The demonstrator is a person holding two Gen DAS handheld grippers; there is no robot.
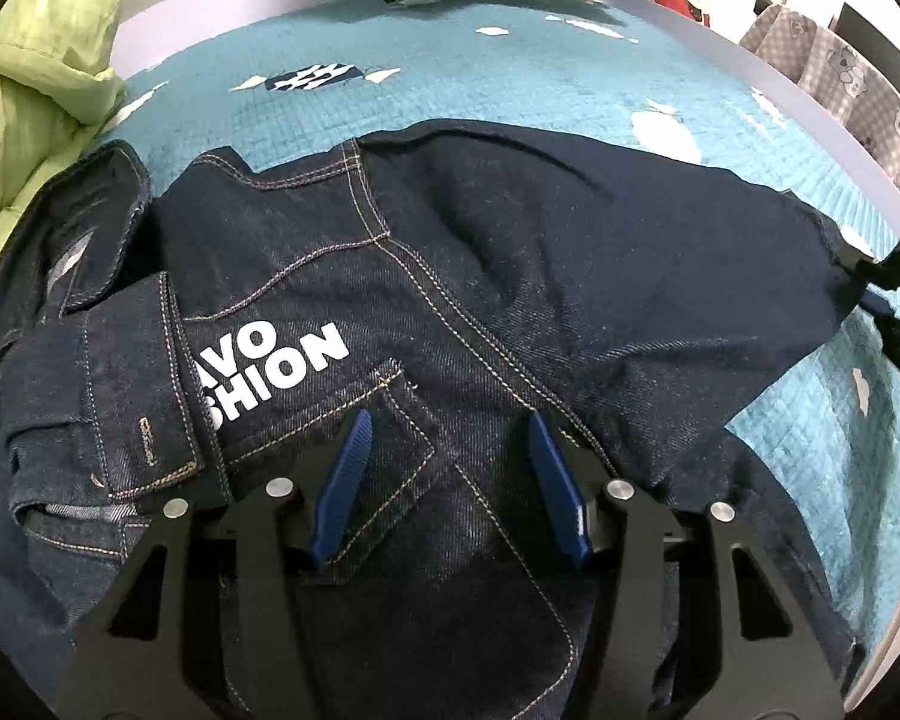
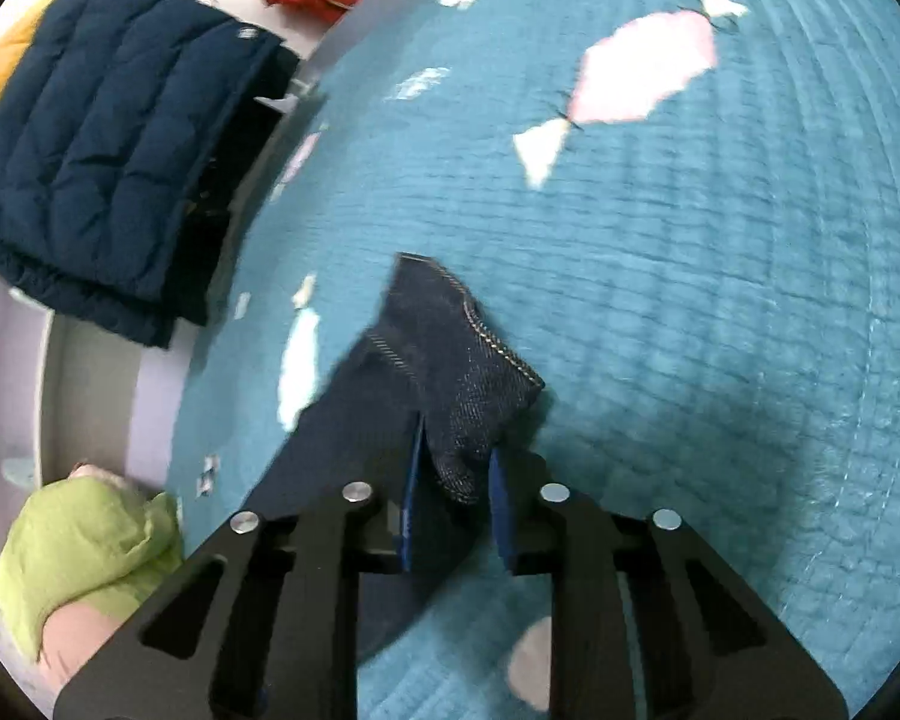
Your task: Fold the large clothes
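Now the denim jacket lies across the bed, long axis three to nine o'clock; my right hand-held gripper pinches its three-o'clock end, my left hand-held gripper half-wide above the middle.

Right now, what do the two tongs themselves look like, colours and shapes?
Both look alike. The left tongs have two flat blue ribbed fingers on black angular linkage arms with triangular cut-outs and round silver pins at the joints. The right tongs show the same black frame, silver pins and blue fingers. No cables, markings or sleeves show.
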